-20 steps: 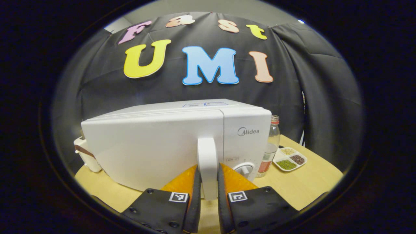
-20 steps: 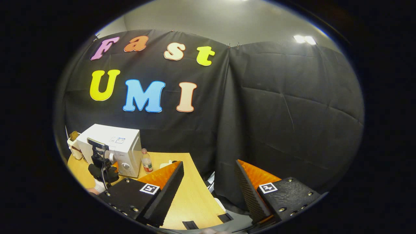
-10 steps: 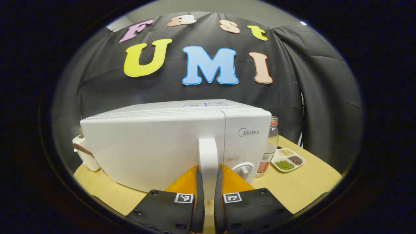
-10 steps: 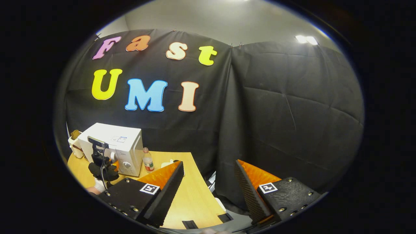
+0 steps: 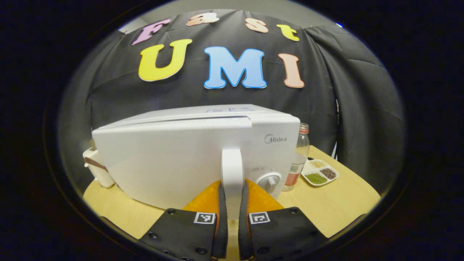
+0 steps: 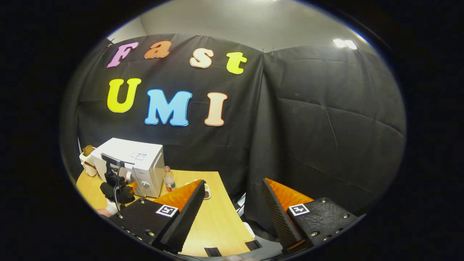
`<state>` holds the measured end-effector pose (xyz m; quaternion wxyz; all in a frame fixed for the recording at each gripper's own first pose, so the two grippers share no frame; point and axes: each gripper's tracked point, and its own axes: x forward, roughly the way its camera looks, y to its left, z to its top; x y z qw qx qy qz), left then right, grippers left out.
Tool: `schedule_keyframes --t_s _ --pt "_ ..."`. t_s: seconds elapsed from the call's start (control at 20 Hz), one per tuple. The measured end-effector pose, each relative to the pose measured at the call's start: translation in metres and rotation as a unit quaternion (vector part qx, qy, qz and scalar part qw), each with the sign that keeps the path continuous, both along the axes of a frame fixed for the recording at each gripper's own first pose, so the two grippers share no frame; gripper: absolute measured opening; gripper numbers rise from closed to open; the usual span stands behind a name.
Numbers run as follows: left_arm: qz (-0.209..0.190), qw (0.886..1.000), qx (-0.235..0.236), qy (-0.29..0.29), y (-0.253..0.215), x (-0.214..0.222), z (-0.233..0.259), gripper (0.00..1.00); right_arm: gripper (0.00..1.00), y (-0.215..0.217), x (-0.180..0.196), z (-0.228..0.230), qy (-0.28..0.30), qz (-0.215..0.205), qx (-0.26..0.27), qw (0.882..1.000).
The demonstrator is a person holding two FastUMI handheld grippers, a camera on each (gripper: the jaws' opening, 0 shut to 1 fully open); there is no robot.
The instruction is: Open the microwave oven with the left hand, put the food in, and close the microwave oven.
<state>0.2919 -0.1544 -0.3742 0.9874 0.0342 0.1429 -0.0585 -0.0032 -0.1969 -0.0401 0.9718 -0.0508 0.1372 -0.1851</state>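
Left gripper view: the white upright door handle (image 5: pixel 232 170) of the white boxy microwave oven (image 5: pixel 174 156) on the wooden table (image 5: pixel 337 206) is pinched by the left tongs (image 5: pixel 232 224). A steady outward arc is best followed. Right tongs (image 6: pixel 232 203) are spread, idle.

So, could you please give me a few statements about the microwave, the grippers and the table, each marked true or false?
1. The left gripper has its jaws closed on the microwave's door handle. True.
2. The right gripper holds the food between its jaws. False: its jaws stand wide apart with nothing between them.
3. A bottle stands beside the microwave, on its control-knob side. True.
4. The divided dish sits on top of the microwave. False: it lies on the table, next to the bottle.
5. The microwave door is swung fully open. False: it looks shut or at most barely cracked.
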Motion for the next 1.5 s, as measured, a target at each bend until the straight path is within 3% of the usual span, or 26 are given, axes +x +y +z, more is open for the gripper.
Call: schedule_keyframes --t_s 0.15,0.35,0.4,0.6,1.0,1.5 --pt "-0.002 1.000 0.019 -0.020 0.009 -0.027 0.007 0.19 0.95 -0.006 0.000 -0.003 0.000 0.004 0.010 1.000" --pt "0.007 1.000 0.027 -0.012 0.017 -0.030 0.000 0.35 0.95 -0.003 0.001 -0.005 0.000 0.021 0.014 1.000" --pt "0.020 0.999 0.029 -0.003 0.022 -0.030 -0.005 0.45 0.95 -0.002 0.001 -0.004 -0.002 0.024 0.014 1.000" --pt "0.041 0.999 0.021 0.015 0.042 -0.032 -0.019 1.00 0.95 -0.005 -0.005 -0.006 -0.001 0.029 0.007 1.000" --pt "0.029 0.999 0.027 -0.015 0.049 -0.051 0.008 0.96 0.95 0.002 -0.016 -0.011 0.001 0.038 0.016 0.999" --pt "0.036 0.999 0.018 -0.018 0.086 -0.117 0.030 1.00 0.95 0.059 -0.004 -0.017 0.005 0.111 0.030 0.993"
